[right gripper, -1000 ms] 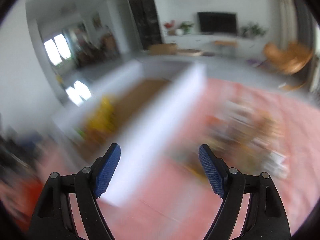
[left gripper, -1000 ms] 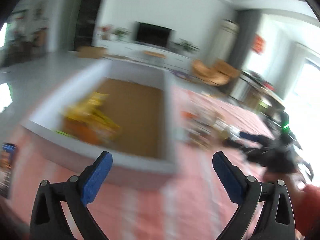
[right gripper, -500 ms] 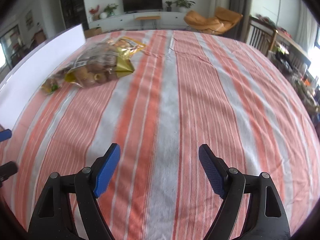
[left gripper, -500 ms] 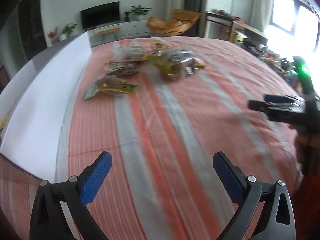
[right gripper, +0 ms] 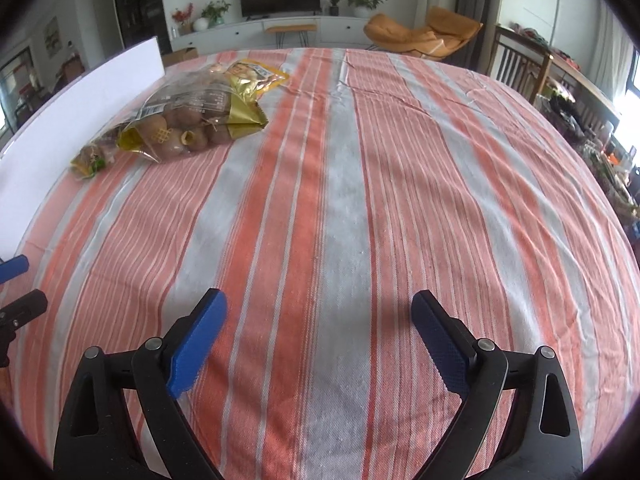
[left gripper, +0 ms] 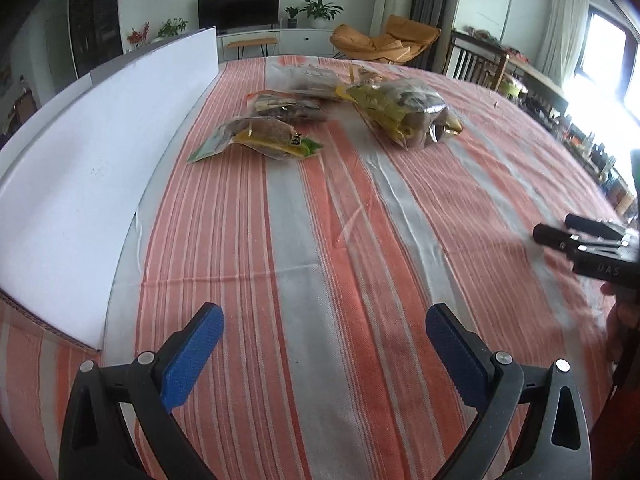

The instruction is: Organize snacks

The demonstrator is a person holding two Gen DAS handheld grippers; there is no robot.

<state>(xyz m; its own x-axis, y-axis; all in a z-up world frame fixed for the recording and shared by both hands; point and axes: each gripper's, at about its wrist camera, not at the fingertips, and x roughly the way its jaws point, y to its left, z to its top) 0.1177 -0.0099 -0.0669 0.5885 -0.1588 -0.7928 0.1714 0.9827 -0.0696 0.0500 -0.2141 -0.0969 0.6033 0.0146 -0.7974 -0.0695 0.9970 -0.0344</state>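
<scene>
Striped orange-and-grey cloth on the worktop [right gripper: 344, 208] bears four unsorted snack bags, among them the chestnut bag [left gripper: 404, 114], beside the white box [left gripper: 80, 176]; left claw [left gripper: 322, 354] and right claw [right gripper: 318, 340], the latter's jaws just widened, gape empty.

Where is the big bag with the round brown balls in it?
The big clear bag lies on the striped cloth, far left in the right wrist view, close to the white box wall, with a small green-and-yellow packet beside it.

Both views swung from box to snacks [left gripper: 400, 112], right gripper [right gripper: 320, 320] opened wider, empty
</scene>
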